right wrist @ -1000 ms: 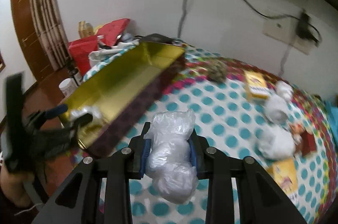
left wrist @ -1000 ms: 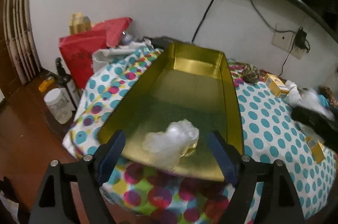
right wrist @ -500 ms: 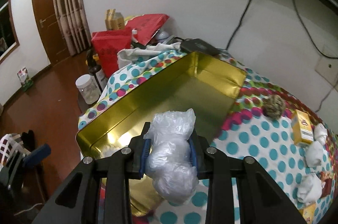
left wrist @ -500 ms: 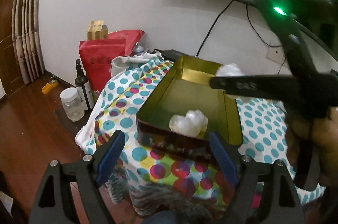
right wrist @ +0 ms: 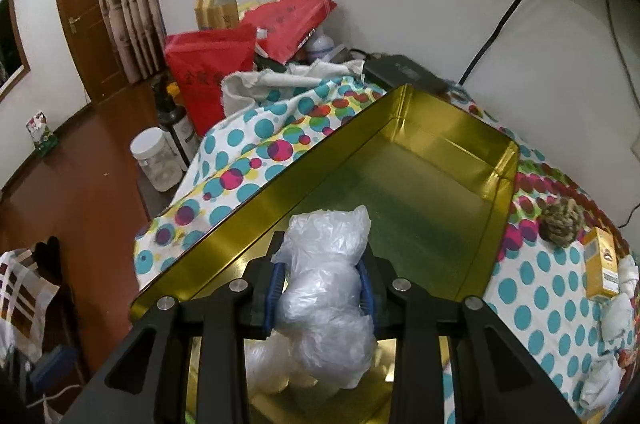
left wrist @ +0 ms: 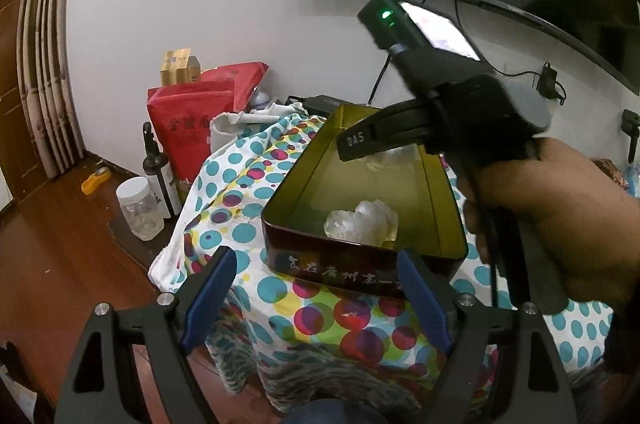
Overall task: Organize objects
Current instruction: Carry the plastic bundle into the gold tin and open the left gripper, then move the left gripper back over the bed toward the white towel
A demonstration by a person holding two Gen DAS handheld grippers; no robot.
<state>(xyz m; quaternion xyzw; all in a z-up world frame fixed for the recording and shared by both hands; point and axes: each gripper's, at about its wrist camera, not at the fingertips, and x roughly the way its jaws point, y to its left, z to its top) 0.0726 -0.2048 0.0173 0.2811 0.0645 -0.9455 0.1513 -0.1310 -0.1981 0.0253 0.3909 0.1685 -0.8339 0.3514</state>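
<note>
Right tool [right wrist: 320, 280] clamps plastic bundle [right wrist: 324, 304] over gold tin [right wrist: 440, 160]; left tool [left wrist: 316, 288] wide open, empty, short of tin

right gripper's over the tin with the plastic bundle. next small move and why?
Probably open the jaws of the right gripper to drop the plastic bundle. It is shut on the bundle directly above the floor of the gold tin, where one wrapped bundle already lies. The left gripper is open, back from the tin's near wall, out of the way.
</note>
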